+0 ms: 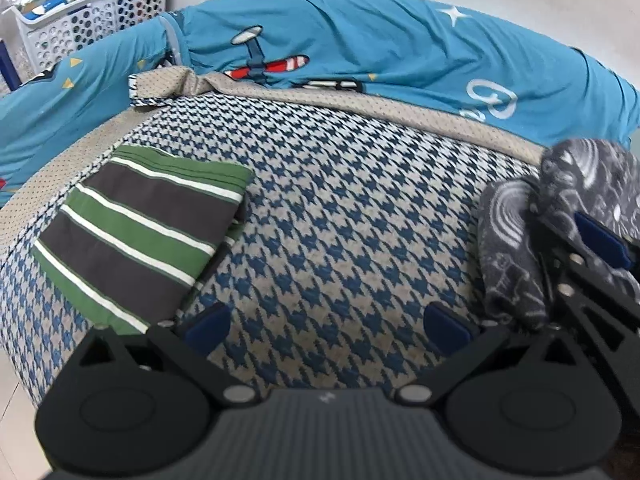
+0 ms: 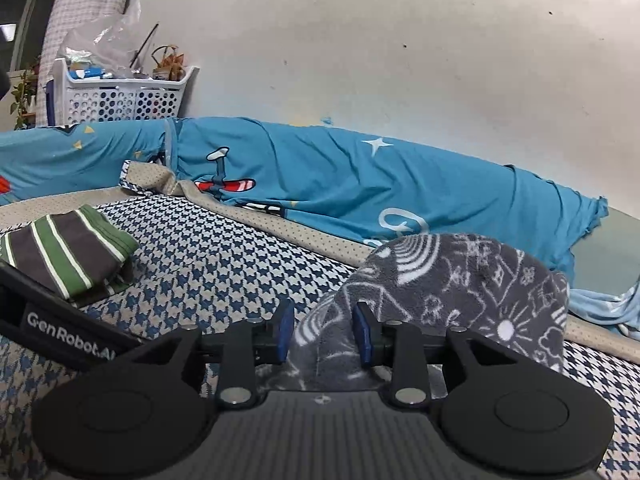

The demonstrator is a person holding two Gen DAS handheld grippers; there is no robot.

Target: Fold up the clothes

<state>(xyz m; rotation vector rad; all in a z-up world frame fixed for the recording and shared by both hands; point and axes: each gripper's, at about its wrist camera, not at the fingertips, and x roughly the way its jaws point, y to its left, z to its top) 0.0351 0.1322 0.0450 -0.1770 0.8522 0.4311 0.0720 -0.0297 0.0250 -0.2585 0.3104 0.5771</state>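
A grey fleece garment (image 2: 460,280) with white doodle print is bunched on the houndstooth bed cover (image 2: 224,256). A fold of it lies between the blue pads of my right gripper (image 2: 324,328). The jaws stand slightly apart and do not visibly squeeze the cloth. In the left wrist view the same fleece (image 1: 512,240) drapes around one of the right gripper's pads (image 1: 600,238). My left gripper (image 1: 328,320) hovers wide open over the bare cover (image 1: 340,220), holding nothing. A folded green, grey and white striped garment (image 1: 140,224) lies flat to its left, also seen in the right wrist view (image 2: 68,256).
Rumpled blue bedding (image 1: 360,40) with an aeroplane print runs along the wall behind the cover. A white perforated basket (image 2: 120,96) full of odds and ends stands at the back left. A pale blue cloth (image 2: 608,308) lies at the far right. The left gripper's black body (image 2: 68,328) crosses the lower left.
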